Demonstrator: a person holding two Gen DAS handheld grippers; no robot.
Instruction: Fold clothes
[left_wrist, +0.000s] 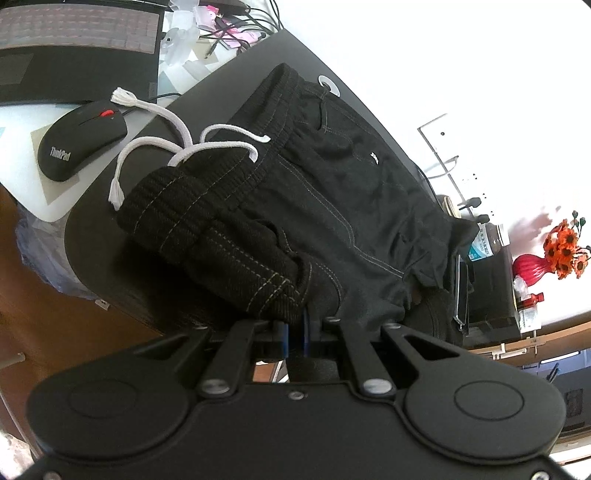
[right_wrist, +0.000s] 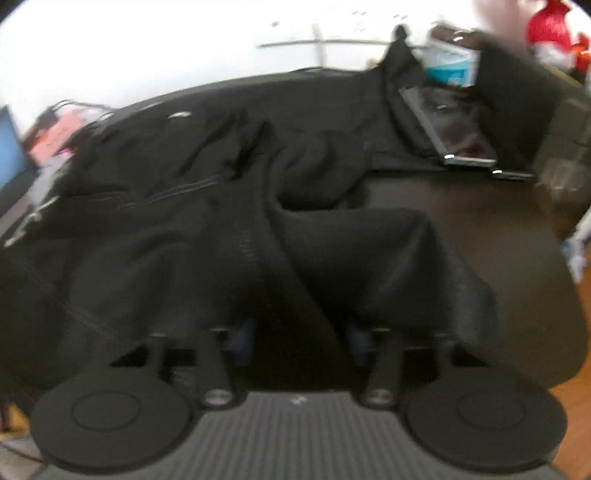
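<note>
- Left wrist view: my left tool (left_wrist: 295, 332) pinched the ribbed waistband corner of the black stitched shorts (left_wrist: 332, 192), folded over on the dark worktop (left_wrist: 258, 59). Their white drawstring (left_wrist: 155, 147) trailed toward a black ThinkPad mouse (left_wrist: 81, 140).
- Right wrist view, blurred: my right tool (right_wrist: 301, 339) stood spread, black cloth (right_wrist: 221, 240) draped between its fingers; whether they pressed it, I could not tell.

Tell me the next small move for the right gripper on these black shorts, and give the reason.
Probably close the right gripper on the hem fold of the black shorts lying between its fingers. Its jaws stand apart around the cloth, while the left gripper is already shut on the folded waistband. Both sides need a hold before the fold can be carried over. The right view is blurred, so contact is uncertain.
</note>
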